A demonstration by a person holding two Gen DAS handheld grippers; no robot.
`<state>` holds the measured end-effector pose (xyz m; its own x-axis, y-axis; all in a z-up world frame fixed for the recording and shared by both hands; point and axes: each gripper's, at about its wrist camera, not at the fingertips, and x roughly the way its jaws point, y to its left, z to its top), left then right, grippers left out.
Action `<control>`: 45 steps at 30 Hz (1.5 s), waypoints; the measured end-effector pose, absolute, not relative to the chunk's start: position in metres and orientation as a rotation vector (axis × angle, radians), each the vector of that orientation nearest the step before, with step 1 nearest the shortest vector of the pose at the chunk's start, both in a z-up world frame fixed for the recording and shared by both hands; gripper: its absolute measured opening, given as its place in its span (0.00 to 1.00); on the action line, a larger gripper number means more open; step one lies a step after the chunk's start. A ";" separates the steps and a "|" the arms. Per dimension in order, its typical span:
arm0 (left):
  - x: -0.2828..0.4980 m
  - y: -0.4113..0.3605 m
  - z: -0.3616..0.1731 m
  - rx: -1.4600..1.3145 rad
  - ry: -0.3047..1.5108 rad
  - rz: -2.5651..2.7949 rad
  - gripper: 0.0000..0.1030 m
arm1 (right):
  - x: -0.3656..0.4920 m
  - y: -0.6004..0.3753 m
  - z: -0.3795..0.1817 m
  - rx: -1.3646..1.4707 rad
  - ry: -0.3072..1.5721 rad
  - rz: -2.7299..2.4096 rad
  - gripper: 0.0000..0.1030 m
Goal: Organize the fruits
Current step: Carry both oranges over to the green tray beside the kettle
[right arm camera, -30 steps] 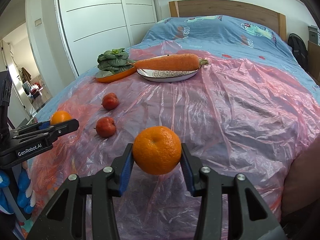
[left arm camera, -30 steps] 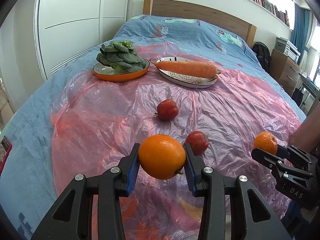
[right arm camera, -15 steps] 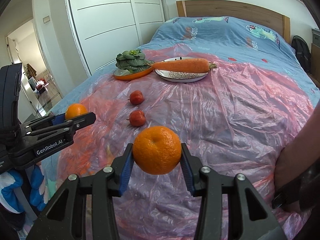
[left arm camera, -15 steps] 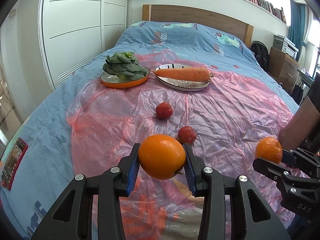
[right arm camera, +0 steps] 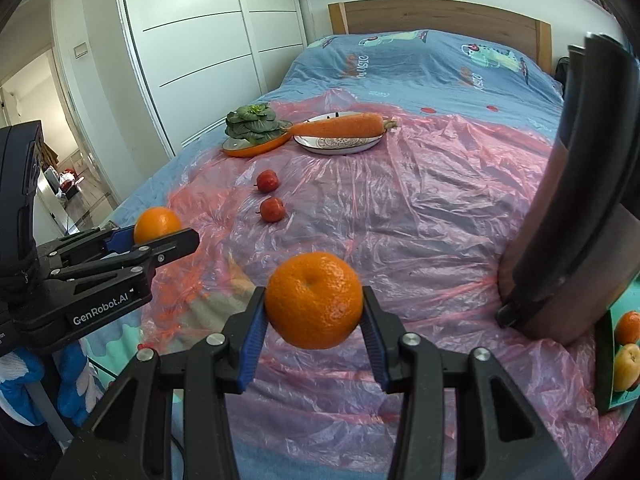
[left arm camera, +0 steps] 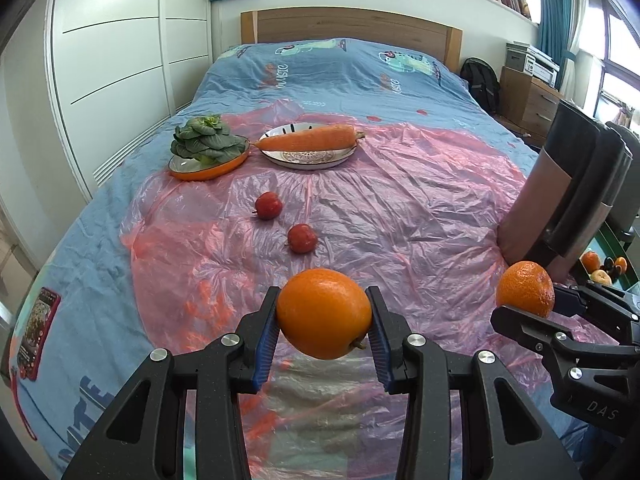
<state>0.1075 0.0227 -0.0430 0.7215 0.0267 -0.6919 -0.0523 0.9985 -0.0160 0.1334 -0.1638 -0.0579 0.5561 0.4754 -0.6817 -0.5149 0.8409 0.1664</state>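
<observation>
Bed (left arm camera: 400, 80) with blue cover, pink plastic sheet (left arm camera: 400, 208) on top. Left tongs (left arm camera: 324, 330) clamped on an orange (left arm camera: 324, 312), up off the sheet. Right tongs (right arm camera: 314, 326) clamped on a mandarin (right arm camera: 314, 304), up too. Two red apples (left arm camera: 268, 205) (left arm camera: 302, 238) on the sheet. Farther back, greens (left arm camera: 202, 142) on an orange plate, carrot (left arm camera: 308, 140) on a white plate.

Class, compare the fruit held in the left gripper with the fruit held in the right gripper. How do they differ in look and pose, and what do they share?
The orange in the left gripper has smooth, fine skin; the mandarin in the right gripper is bumpy and dimpled. The orange's stem end points down to one side; the mandarin's dimple faces the camera. The orange looks slightly oval, the mandarin flatter. Both are orange citrus, each clamped clear of the pink plastic sheet.
</observation>
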 end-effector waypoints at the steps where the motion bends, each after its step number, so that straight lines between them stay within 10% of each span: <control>1: 0.105 0.019 -0.041 -0.031 0.765 0.035 0.35 | 0.130 -0.169 -0.055 -0.052 0.785 0.576 0.46; 45: 0.049 -0.228 -0.001 0.238 0.790 -0.385 0.35 | 0.039 -0.437 -0.056 0.123 0.758 0.122 0.46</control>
